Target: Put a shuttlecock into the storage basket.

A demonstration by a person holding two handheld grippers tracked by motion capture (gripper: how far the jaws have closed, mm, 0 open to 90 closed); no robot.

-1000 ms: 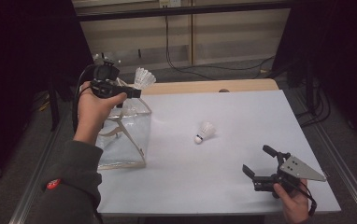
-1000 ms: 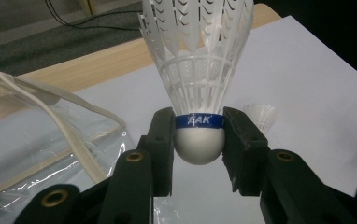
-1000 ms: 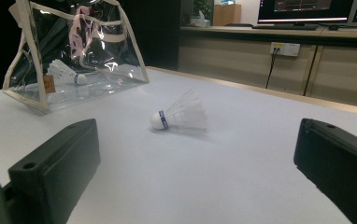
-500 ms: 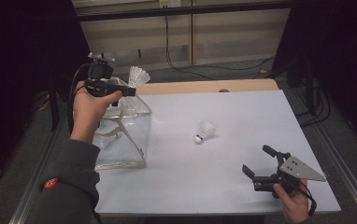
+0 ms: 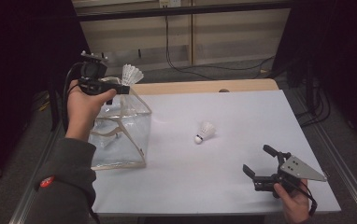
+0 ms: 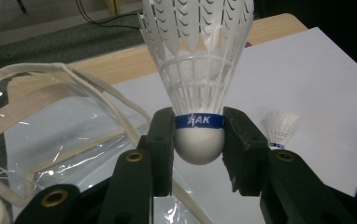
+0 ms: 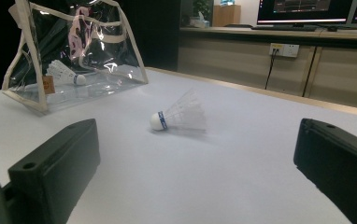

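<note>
Shuttlecock (image 6: pixel 198 88): pinched by its white cork base, feathers up, above the open top of the clear bag (image 5: pixel 120 135).
Left tool (image 6: pixel 198 140): pressed onto the cork from both sides, held raised over the bag.
Right tool (image 5: pixel 262 164): spread wide, low at the bench's (image 5: pixel 242 186) near right corner.
Second shuttlecock (image 5: pixel 204 132): lay on its side mid-bench, well apart from both tools.
Bag contents: another shuttlecock (image 7: pixel 67 73) lay inside.

The person wears a grey sleeve (image 5: pixel 67 182) with a small red patch (image 5: pixel 46 181). Both grippers are black; the right gripper (image 5: pixel 260 164) carries a grey three-cornered plate (image 5: pixel 301 169).
</note>
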